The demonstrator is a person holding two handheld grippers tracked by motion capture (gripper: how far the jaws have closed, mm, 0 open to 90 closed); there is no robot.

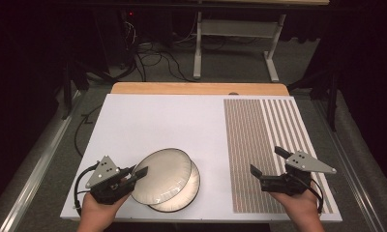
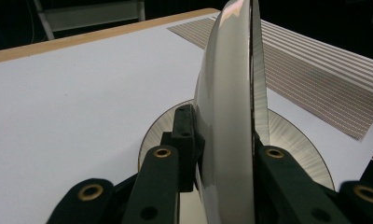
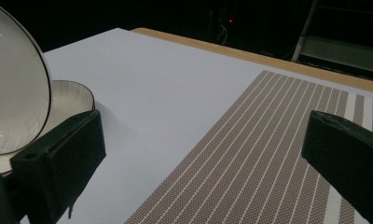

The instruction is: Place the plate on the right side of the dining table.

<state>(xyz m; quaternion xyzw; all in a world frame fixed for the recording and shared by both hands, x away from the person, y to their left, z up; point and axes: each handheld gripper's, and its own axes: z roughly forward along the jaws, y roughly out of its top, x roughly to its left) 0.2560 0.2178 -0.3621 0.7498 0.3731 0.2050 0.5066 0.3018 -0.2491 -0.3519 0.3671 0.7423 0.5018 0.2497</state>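
The left gripper was clamped down on the rim of a shallow cream plate, jaws pinching it from both sides. In the left gripper view you could see that plate edge-on between the two black jaws, tipped up steeply, nearly on its side. A second plate, same cream colour with a dark rim line, lay flat on the table right under it, so the lifted one was angled up off its lower neighbour. From the left gripper view the flat plate had fine ribbed lines running around its inside.

The right gripper was well off to the right, jaws spread wide with nothing between them, hovering over a brown striped placemat. In the right gripper view the placemat ran between the two jaws, and both plates showed at the far left: the tilted plate and the flat one.

All of it sat on a white tabletop with a wooden edge at the far side. A hand held the left gripper, another hand the right.
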